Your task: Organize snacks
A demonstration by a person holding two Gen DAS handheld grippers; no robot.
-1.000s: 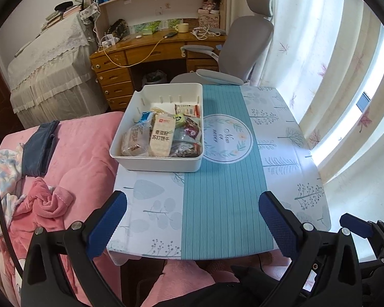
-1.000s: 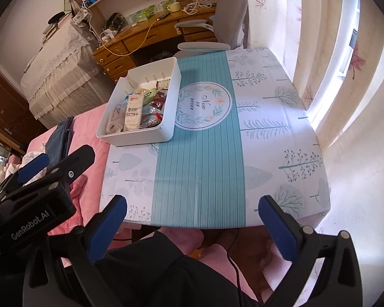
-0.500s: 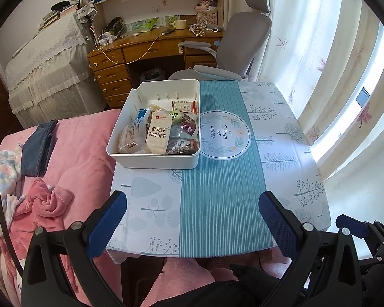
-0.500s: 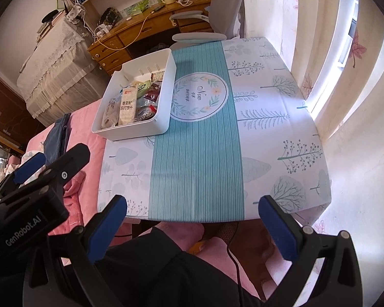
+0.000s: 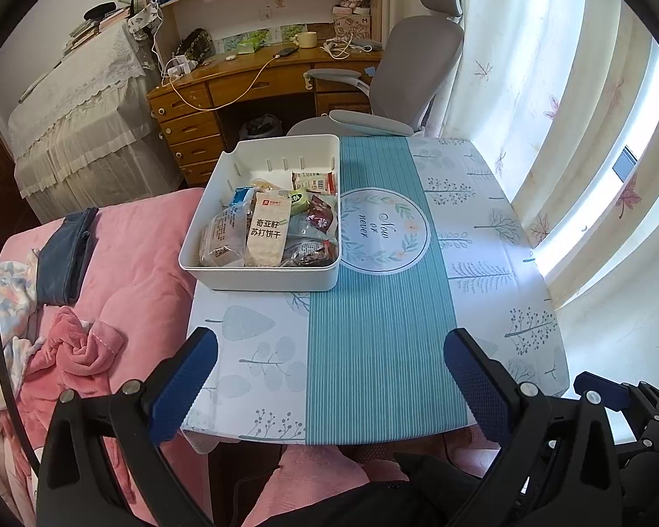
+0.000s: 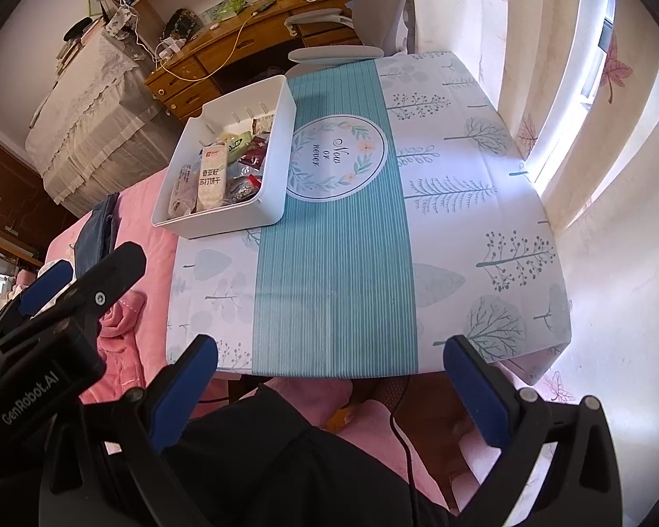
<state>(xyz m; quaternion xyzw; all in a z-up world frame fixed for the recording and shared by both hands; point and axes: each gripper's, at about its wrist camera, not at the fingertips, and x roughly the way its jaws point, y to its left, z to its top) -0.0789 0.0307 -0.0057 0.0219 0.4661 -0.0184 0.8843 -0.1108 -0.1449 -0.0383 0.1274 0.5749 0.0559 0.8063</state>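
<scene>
A white bin (image 5: 259, 279) holding several snack packets stands at the far left of the table (image 5: 373, 329); a white cracker pack (image 5: 266, 232) lies on top. The bin also shows in the right wrist view (image 6: 241, 215). My left gripper (image 5: 329, 377) is open and empty, held above the table's near edge, well short of the bin. My right gripper (image 6: 329, 377) is open and empty, held above the near edge, over my lap. The left gripper's body shows at the left of the right wrist view (image 6: 66, 307).
A patterned cloth with a teal runner (image 5: 373, 307) covers the table. A pink bed (image 5: 123, 272) with clothes lies to the left. A grey office chair (image 5: 400, 74) and a wooden desk (image 5: 241, 83) stand beyond the table. Curtains (image 5: 549, 88) hang on the right.
Both grippers have drawn back and up from the table, so the bin sits farther off in both views. Both stay open and empty.
</scene>
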